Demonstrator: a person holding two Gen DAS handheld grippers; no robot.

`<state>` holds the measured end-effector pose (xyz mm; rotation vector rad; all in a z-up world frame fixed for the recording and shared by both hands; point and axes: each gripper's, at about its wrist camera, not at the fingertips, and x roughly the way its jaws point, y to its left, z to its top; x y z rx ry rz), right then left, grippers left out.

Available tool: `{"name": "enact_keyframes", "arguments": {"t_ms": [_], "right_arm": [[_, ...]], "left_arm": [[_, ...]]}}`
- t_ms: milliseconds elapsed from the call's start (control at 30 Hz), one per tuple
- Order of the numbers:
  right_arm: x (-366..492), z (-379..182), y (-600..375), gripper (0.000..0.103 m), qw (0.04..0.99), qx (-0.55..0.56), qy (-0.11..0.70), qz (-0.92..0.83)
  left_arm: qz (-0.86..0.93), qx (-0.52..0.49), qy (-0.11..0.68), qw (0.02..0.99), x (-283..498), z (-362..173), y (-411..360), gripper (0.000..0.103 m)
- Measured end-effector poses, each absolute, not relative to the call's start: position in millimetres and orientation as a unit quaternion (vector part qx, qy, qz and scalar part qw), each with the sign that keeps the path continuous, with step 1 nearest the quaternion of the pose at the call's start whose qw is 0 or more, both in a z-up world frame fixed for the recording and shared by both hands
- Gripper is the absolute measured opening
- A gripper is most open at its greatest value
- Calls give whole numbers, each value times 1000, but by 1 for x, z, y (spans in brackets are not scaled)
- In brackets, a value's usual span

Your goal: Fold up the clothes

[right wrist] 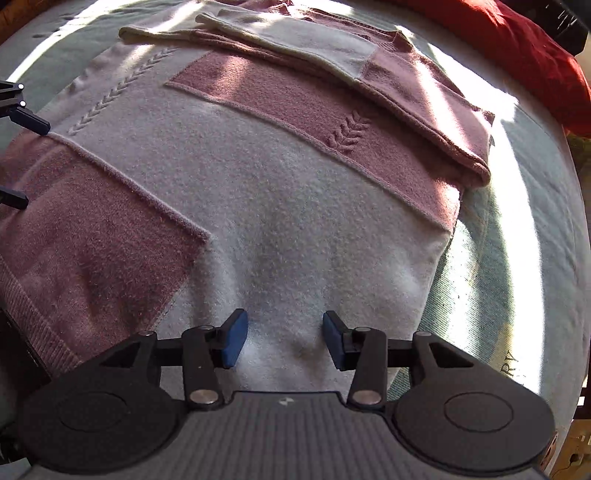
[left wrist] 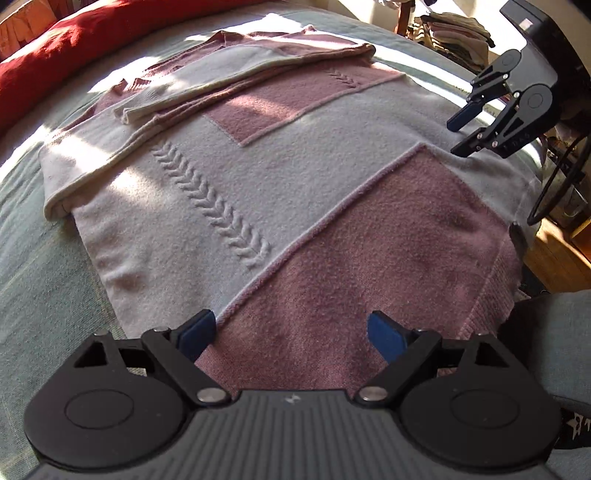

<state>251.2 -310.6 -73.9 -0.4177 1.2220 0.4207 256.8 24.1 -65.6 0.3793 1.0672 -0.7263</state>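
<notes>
— on the bed, where's the sweater?
— spread flat, sleeves folded across its top; red pillow beyond it

— and the tongs?
— left gripper gaping wide over the pink hem, holding nothing; right gripper parted, empty, above the white part

Folded sleeves ridge the sweater's far end; a red cushion borders beyond.

One pink-and-cream sweater lies at centre, with two sleeves folded across it toward twelve o'clock. One red blanket sits at eleven o'clock, one stack of folded clothes at one o'clock. Two grippers: left gripper, right gripper.
</notes>
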Motion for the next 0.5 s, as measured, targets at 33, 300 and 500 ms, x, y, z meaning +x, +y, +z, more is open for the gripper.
{"name": "enact_keyframes", "arguments": {"t_ms": [33, 300, 500], "right_arm": [[250, -75, -311, 51, 779, -193, 565, 193], [244, -79, -326, 60, 793, -183, 539, 218], [233, -69, -332, 60, 796, -210, 500, 269]], "left_arm": [[-339, 173, 497, 780, 257, -67, 24, 90], [-307, 178, 476, 805, 241, -79, 13, 98], [-287, 206, 448, 821, 224, -59, -6, 97]]}}
